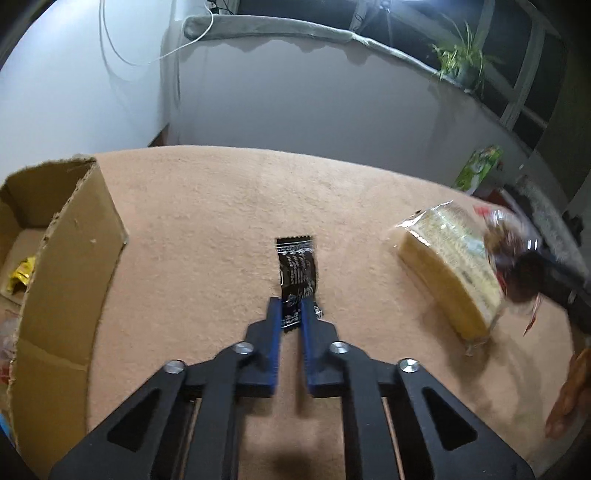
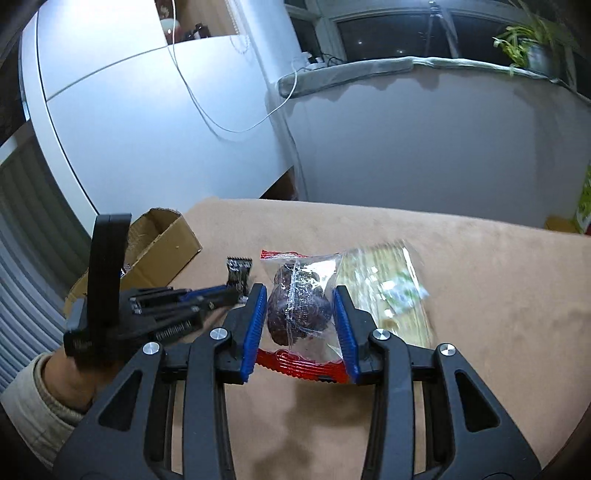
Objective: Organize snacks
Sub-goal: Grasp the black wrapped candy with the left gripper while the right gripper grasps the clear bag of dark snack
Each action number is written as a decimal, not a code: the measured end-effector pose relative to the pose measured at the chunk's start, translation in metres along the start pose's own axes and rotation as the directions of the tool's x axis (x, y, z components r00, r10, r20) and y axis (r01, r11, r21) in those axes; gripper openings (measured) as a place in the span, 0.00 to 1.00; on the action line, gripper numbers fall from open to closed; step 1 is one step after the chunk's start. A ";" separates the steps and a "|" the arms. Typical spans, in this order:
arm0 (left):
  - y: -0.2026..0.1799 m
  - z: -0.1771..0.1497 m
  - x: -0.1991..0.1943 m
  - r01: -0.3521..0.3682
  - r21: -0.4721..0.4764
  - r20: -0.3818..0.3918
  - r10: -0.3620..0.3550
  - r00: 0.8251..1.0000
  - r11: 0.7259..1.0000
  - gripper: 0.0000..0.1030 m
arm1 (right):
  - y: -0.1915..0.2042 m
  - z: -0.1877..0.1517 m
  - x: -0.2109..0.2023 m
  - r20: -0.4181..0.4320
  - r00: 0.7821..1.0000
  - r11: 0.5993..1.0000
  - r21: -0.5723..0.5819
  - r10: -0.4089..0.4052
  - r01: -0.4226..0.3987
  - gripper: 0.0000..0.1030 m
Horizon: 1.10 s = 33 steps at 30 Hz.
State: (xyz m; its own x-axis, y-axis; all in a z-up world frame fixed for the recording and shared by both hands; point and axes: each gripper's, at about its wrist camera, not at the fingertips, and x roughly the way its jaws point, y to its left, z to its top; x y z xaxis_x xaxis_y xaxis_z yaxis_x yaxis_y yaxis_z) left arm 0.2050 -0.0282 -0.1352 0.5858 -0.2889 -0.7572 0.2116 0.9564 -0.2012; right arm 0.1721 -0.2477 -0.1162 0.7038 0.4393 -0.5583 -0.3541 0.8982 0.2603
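Pinching the black sachet (image 1: 296,271) mid-bed, your left gripper (image 1: 291,314) is clamped tight; your right gripper (image 2: 301,310) squeezes the clear-wrapped dark snack (image 2: 299,306).

Dim indoor light w/ a bright glare spot above the window ledge (image 1: 280,31), soft shadows on the tan tablecloth (image 1: 221,206) below it, strong fisheye bending + dark corners, motion blur on the wrapped cake (image 1: 450,266).

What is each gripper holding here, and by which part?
Left gripper: black snack packet, pinched at its near end. Right gripper: clear red-edged packet with a dark snack, clamped across its sides.
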 end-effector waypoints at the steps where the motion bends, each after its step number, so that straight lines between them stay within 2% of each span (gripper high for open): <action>1: 0.000 -0.001 -0.002 0.006 0.005 0.005 -0.006 1.000 1.000 0.06 | -0.001 -0.004 -0.004 0.001 1.000 1.000 0.008 -0.001 0.001 0.37; 13: -0.026 -0.002 -0.021 0.070 0.078 0.042 -0.073 0.996 0.995 0.02 | 0.001 -0.019 -0.037 0.039 0.999 0.999 0.032 -0.023 0.022 0.37; 16: -0.026 0.000 -0.027 0.052 0.078 0.052 -0.057 0.997 0.996 0.02 | 0.004 -0.024 -0.045 0.049 0.999 0.999 0.031 -0.023 0.022 0.37; 18: -0.025 0.002 -0.024 -0.001 0.085 0.040 -0.002 0.999 0.996 0.03 | 0.004 -0.026 -0.048 0.050 0.999 0.999 0.027 -0.022 0.020 0.37; 22: -0.020 0.010 -0.016 -0.058 0.053 0.052 0.055 0.997 0.997 0.15 | 0.002 -0.030 -0.045 0.039 0.999 0.999 0.030 -0.018 0.016 0.37; 23: -0.020 0.014 -0.010 -0.070 0.057 0.052 0.067 0.996 0.996 0.25 | 0.001 -0.030 -0.043 0.035 0.999 0.999 0.032 -0.016 0.015 0.37; 24: -0.019 0.016 -0.004 -0.088 0.065 0.049 0.085 0.995 0.994 0.44 | 0.000 -0.030 -0.041 0.032 0.999 0.999 0.035 -0.014 0.013 0.37; 25: -0.018 0.017 0.000 -0.105 0.069 0.049 0.102 0.994 0.992 0.52 | -0.001 -0.030 -0.040 0.029 0.999 0.999 0.036 -0.014 0.013 0.37; 26: -0.019 0.019 0.006 -0.118 0.075 0.047 0.115 0.992 0.990 0.53 | -0.002 -0.031 -0.039 0.028 1.000 0.999 0.037 -0.014 0.013 0.37; 28: -0.022 0.023 0.021 -0.086 0.101 0.007 0.086 0.996 0.991 0.47 | -0.005 -0.033 -0.037 0.023 1.000 0.999 0.041 -0.015 0.014 0.37; 29: -0.023 0.022 0.024 -0.082 0.109 -0.001 0.083 0.997 0.991 0.26 | -0.006 -0.034 -0.036 0.021 1.000 0.999 0.044 -0.016 0.015 0.37; 31: -0.024 0.022 0.028 -0.094 0.126 0.002 0.094 0.996 0.988 0.24 | -0.008 -0.035 -0.036 0.019 1.000 0.999 0.050 -0.016 0.015 0.37; 33: -0.023 0.022 0.027 -0.071 0.126 0.005 0.071 0.997 0.990 0.22 | -0.006 -0.036 -0.036 0.020 1.000 0.999 0.050 -0.016 0.015 0.37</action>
State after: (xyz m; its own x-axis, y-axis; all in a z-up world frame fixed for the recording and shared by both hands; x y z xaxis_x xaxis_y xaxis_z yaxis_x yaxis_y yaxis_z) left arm 0.2328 -0.0591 -0.1375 0.6031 -0.2203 -0.7666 0.2660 0.9616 -0.0670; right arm 0.1267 -0.2697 -0.1266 0.7214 0.4252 -0.5466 -0.3126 0.9043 0.2909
